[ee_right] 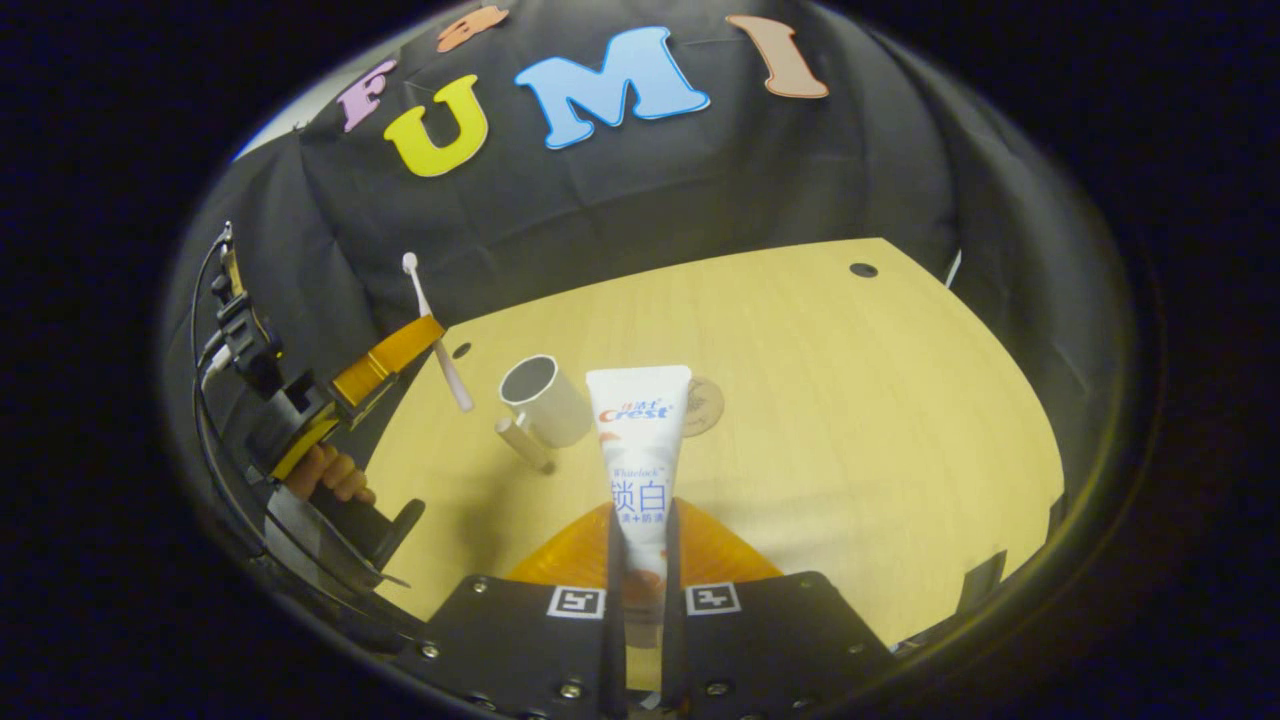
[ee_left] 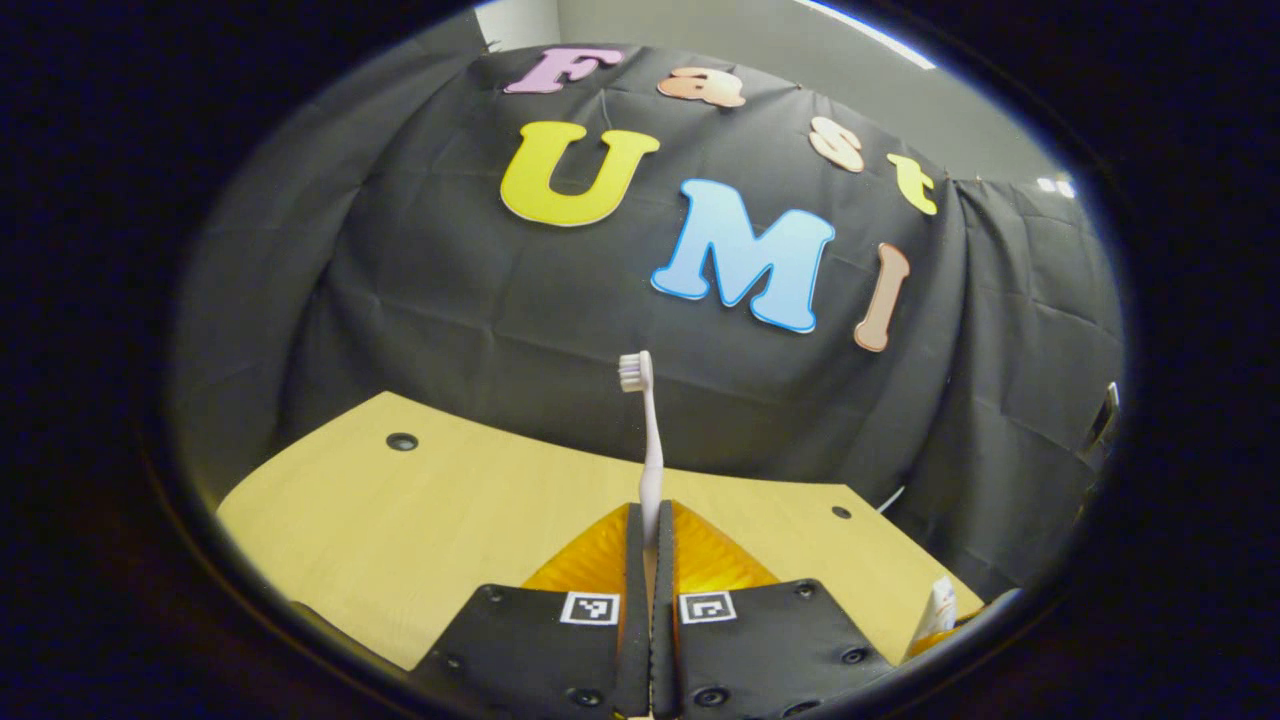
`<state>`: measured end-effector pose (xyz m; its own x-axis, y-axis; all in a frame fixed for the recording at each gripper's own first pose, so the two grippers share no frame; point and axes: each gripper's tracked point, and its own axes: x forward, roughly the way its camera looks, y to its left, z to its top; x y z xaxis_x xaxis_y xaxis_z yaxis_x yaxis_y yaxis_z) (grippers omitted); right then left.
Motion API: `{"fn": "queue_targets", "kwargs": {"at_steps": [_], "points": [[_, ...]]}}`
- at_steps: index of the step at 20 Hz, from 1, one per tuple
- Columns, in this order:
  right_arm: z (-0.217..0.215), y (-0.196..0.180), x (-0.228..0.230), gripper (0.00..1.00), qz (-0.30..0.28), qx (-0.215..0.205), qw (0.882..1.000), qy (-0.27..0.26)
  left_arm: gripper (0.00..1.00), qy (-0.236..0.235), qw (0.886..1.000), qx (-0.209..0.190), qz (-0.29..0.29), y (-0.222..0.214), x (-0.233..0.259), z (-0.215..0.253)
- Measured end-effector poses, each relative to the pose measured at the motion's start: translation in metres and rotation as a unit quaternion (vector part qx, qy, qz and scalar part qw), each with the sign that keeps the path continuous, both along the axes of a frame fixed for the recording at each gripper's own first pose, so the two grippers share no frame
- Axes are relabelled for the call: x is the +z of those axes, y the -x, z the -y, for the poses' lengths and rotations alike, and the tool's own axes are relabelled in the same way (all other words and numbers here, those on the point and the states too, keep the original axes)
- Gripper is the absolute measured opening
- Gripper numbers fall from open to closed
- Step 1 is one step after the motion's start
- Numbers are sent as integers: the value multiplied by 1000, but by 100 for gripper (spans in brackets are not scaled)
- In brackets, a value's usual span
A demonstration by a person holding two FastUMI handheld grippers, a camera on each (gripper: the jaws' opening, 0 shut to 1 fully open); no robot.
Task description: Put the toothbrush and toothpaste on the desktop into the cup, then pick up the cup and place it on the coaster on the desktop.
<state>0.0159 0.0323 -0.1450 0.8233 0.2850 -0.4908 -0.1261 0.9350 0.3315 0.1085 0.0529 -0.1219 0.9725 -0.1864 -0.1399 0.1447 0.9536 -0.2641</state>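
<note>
In the left gripper view a pale toothbrush [ee_left: 650, 450] stands upright, bristles at the top, with my left gripper [ee_left: 650, 535] shut on its handle above the wooden desktop [ee_left: 420, 520]. In the right gripper view my right gripper [ee_right: 640, 545] is shut on a white toothpaste tube [ee_right: 640, 440], held up above the desk. Beyond the tube a grey cup [ee_right: 545, 400] with a handle stands on the desktop [ee_right: 850, 400], and a round brown coaster [ee_right: 703, 405] lies just right of it. At the left of that view the left gripper [ee_right: 425, 335] holds the toothbrush [ee_right: 432, 325] above and left of the cup.
A hand [ee_right: 325, 473] grips the left gripper's handle at the desk's left edge, with cables trailing from it. Dark round holes [ee_right: 863, 270] mark the desk's far corners. The tip of the toothpaste tube [ee_left: 938, 610] peeks in at the lower right of the left gripper view.
</note>
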Motion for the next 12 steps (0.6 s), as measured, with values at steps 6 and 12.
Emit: {"fn": "queue_targets", "kwargs": {"at_steps": [6, 12], "points": [[-12, -20, 14, 15, 7, -8, 1000, -10, 8, 2, 1000, 0, 3, -59, -33, 5], [-36, -55, 26, 14, 24, 17, 1000, -7, 9, -36, 999, -15, -34, -79, -87, 11]]}}
